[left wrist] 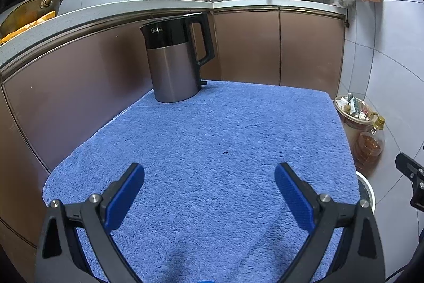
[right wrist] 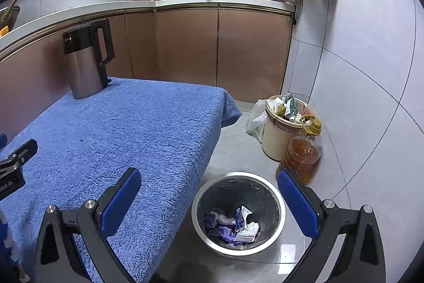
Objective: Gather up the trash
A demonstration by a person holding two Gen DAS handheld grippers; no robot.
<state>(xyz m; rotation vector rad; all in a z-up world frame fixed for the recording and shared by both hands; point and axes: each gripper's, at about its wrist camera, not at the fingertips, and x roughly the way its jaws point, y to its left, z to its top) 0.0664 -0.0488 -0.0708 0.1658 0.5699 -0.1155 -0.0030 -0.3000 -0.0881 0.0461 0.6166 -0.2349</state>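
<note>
A round metal trash bin (right wrist: 201, 223) stands on the floor just right of the table; crumpled wrappers and a small carton (right wrist: 242, 227) lie inside it. My right gripper (right wrist: 209, 186) is open and empty, hovering over the bin and the table's right edge. My left gripper (left wrist: 209, 178) is open and empty above the blue towel (left wrist: 212, 150) that covers the table. No loose trash shows on the towel. The bin's rim (left wrist: 367, 184) shows at the right edge of the left wrist view.
A steel and black electric kettle (left wrist: 175, 62) stands at the towel's far left corner. A cream bucket full of rubbish (right wrist: 278, 134), an oil bottle (right wrist: 302, 155) and a plastic bag (right wrist: 255, 121) stand on the floor by the wall. Brown cabinets (right wrist: 220, 49) run behind.
</note>
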